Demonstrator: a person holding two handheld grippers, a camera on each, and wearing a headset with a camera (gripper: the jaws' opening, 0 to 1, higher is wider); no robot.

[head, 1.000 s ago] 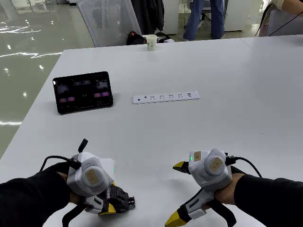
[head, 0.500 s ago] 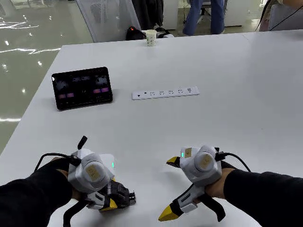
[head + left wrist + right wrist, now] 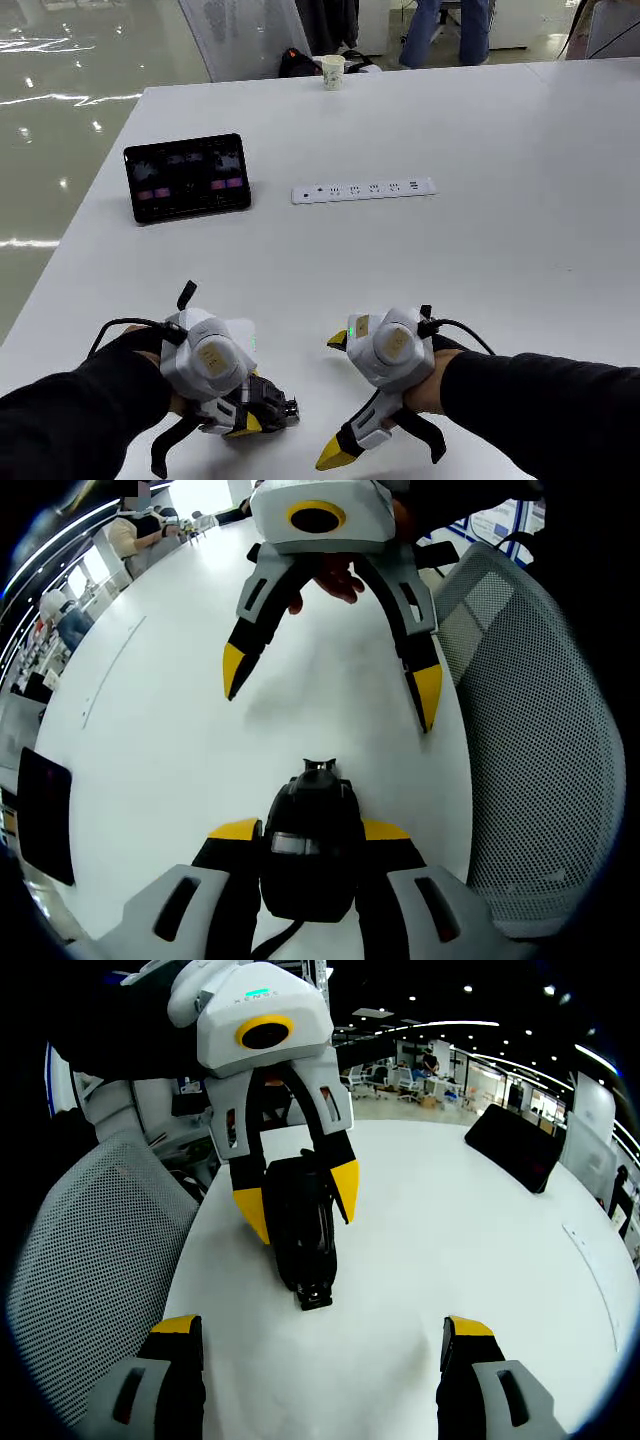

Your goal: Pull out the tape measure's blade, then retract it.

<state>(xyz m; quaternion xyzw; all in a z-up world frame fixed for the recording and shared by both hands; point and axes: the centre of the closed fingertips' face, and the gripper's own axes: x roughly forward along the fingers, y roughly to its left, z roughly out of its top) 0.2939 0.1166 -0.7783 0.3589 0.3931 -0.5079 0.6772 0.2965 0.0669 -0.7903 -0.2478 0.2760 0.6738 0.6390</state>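
The black tape measure (image 3: 265, 407) lies on the white table (image 3: 470, 240) near its front edge, with my left gripper (image 3: 252, 412) shut on its body. In the left gripper view, the yellow-tipped jaws of that gripper (image 3: 310, 832) clamp the case (image 3: 312, 865) from both sides. The blade tab (image 3: 315, 1298) points toward my right gripper (image 3: 333, 400). The right gripper stands open just to the right of the case, its jaws wide and holding nothing. From the right gripper view, its own jaws (image 3: 322, 1327) straddle bare table short of the tab.
A dark tablet (image 3: 187, 177) stands propped at the left, and a white power strip (image 3: 364, 189) lies mid-table. A paper cup (image 3: 333, 71) sits at the far edge. A mesh chair (image 3: 530, 730) is behind the near table edge. A person's legs (image 3: 440, 25) show far back.
My right gripper has moved left, closer to the tape measure, jaws still open. The left gripper keeps its hold on the case. The head camera has shifted.
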